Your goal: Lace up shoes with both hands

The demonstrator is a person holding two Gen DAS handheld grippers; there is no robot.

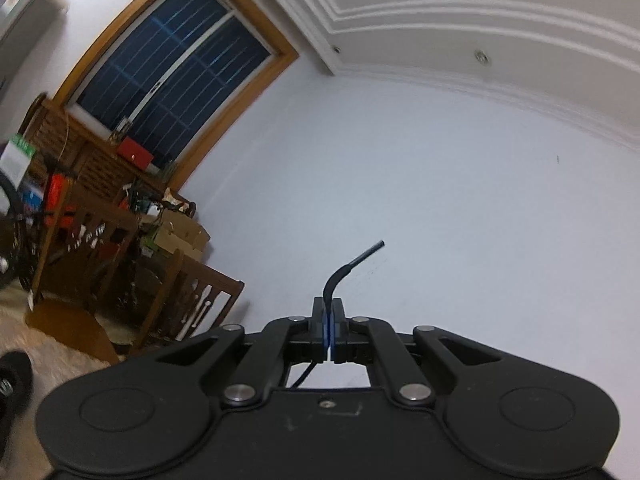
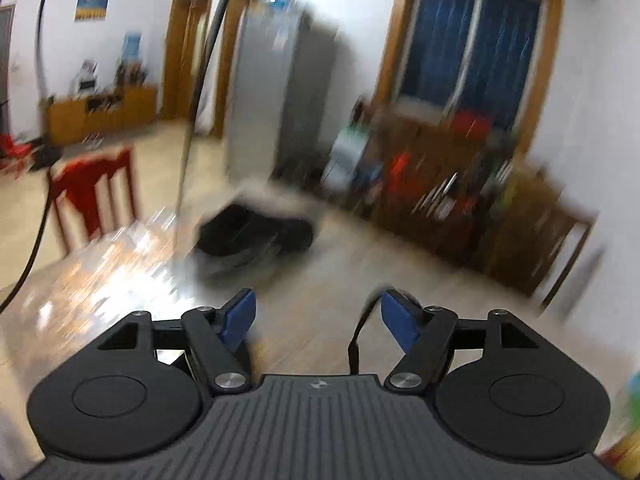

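While the left hand-held gripper [image 1: 329, 322] pinches a black lace [image 1: 340, 276] (tip poking upward), the right hand-held gripper [image 2: 316, 314] stands spread above a blurred black shoe [image 2: 256, 236].

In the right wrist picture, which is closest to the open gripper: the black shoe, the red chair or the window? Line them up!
From the right gripper:
1. Black shoe, straight ahead on the table.
2. Red chair, left, beyond the table edge.
3. Window, upper right, on the far wall.

bare table [image 2: 320, 320] ahead — black shoe [image 2: 256, 236] beyond, chair [image 2: 96, 192] left
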